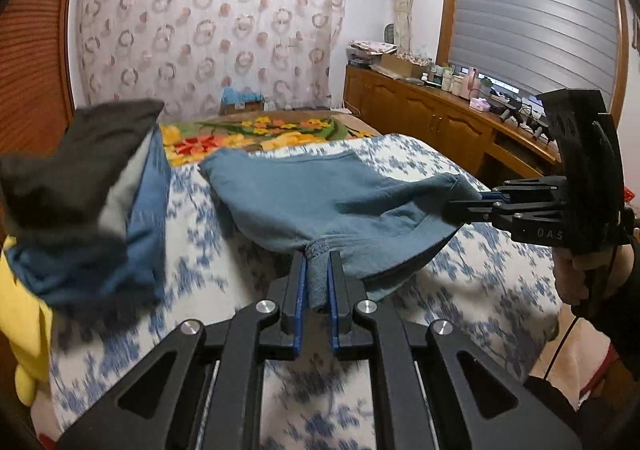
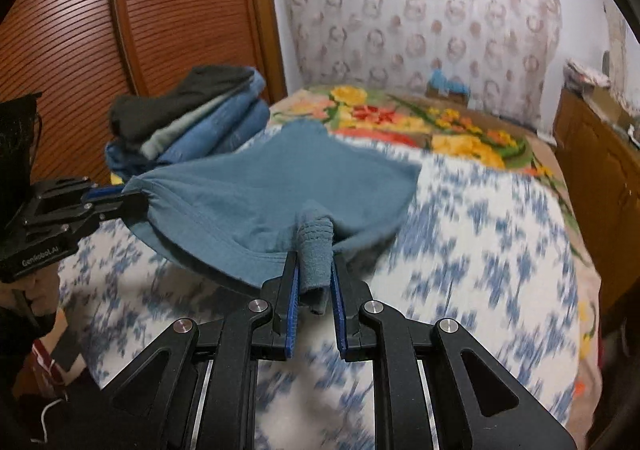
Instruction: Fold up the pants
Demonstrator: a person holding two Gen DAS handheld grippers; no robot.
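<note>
On the bed (image 1: 460,177), in the left wrist view, the left gripper (image 1: 318,274) is clamped on a bunched edge of the blue pants (image 1: 320,193), which stretch across to the right gripper (image 1: 476,197), also pinching the cloth. To lay them well, I judge both hands should sink evenly and keep the edge taut so the soft knit lands flat. A blurred stack of folded clothes (image 1: 92,185) sits to the left.

In the right wrist view, the right gripper (image 2: 316,278) grips a ribbed, rolled bit of waistband; the left gripper (image 2: 120,197) holds the far corner. The pants (image 2: 280,181) sag like a hammock just over the blue-patterned quilt (image 2: 460,250). The stack (image 2: 192,117) rests beyond, in front of a slatted wooden door (image 2: 160,9).
</note>
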